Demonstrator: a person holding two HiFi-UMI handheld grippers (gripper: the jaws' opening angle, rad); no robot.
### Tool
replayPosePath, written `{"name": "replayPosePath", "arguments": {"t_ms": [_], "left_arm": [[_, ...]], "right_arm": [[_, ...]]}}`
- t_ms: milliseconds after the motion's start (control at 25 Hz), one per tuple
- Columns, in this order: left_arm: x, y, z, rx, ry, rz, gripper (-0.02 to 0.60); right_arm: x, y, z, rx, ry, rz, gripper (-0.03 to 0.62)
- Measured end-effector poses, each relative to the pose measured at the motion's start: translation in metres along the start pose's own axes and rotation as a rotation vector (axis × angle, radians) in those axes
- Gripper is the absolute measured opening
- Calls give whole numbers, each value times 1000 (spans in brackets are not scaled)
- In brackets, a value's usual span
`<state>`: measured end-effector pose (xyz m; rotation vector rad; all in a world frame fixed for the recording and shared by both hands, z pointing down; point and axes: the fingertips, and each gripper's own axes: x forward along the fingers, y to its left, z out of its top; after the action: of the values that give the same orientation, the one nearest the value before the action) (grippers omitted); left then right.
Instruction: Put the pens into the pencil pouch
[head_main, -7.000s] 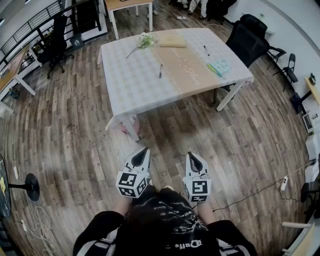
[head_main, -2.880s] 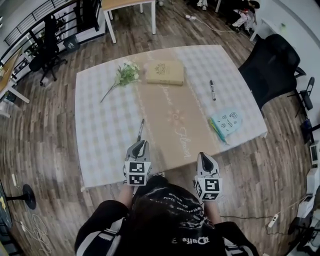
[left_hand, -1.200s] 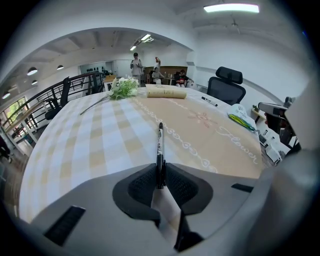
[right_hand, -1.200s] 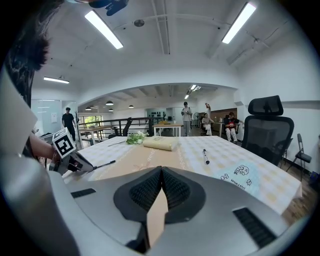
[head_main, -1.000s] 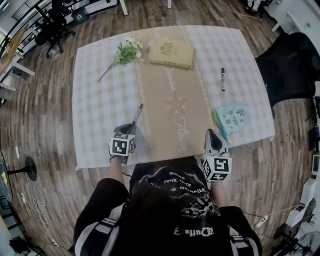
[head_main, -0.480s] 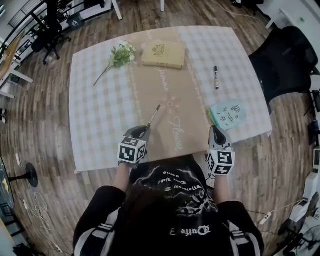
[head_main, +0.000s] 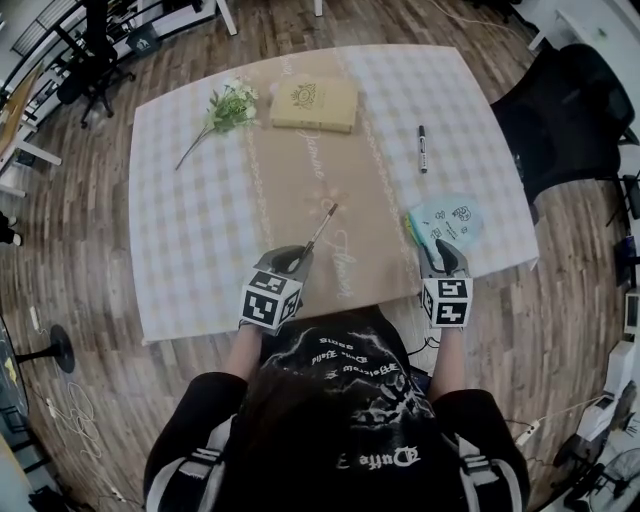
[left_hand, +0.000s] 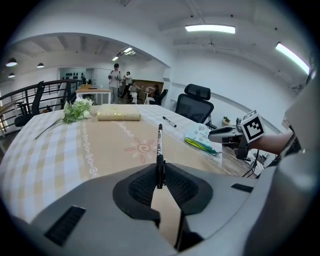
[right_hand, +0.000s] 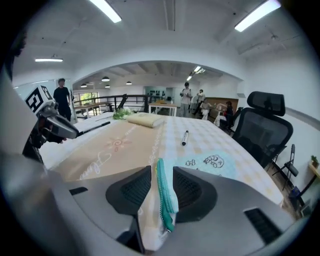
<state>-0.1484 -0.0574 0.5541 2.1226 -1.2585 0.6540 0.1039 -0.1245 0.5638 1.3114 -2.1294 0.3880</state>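
A black pen sticks out of my left gripper, which is shut on its lower end and holds it above the tan runner; in the left gripper view the pen stands straight between the pads. A pale blue pencil pouch lies near the table's right front edge. My right gripper is at its near edge. Its jaws have just been opening, and the pouch's teal zip edge stands between them with a gap on one side. A second black pen lies farther back on the right.
A tan book and a bunch of white flowers lie at the far side of the checked tablecloth. A black office chair stands off the table's right side. People stand in the far background.
My left gripper has lifted the pen off the cloth and carried it right, toward the runner. My right gripper has moved forward onto the pouch's near edge.
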Motion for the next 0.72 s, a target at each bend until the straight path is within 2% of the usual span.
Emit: {"name": "replayPosePath", "arguments": {"t_ms": [160, 280, 400, 560, 720], "left_arm": [[13, -10, 6, 8, 15, -10, 74], [22, -19, 8, 21, 31, -16, 74], [29, -24, 10, 34, 46, -13, 75], [33, -25, 13, 30, 47, -1, 74], [35, -26, 15, 30, 49, 4, 75]], "right_arm": [[24, -3, -27, -50, 175, 71, 152], [37, -11, -39, -71, 247, 81, 152], [43, -15, -44, -66, 266, 104, 141], [45, -17, -46, -46, 268, 134, 57], [42, -21, -38, 86, 216, 165, 38]]}}
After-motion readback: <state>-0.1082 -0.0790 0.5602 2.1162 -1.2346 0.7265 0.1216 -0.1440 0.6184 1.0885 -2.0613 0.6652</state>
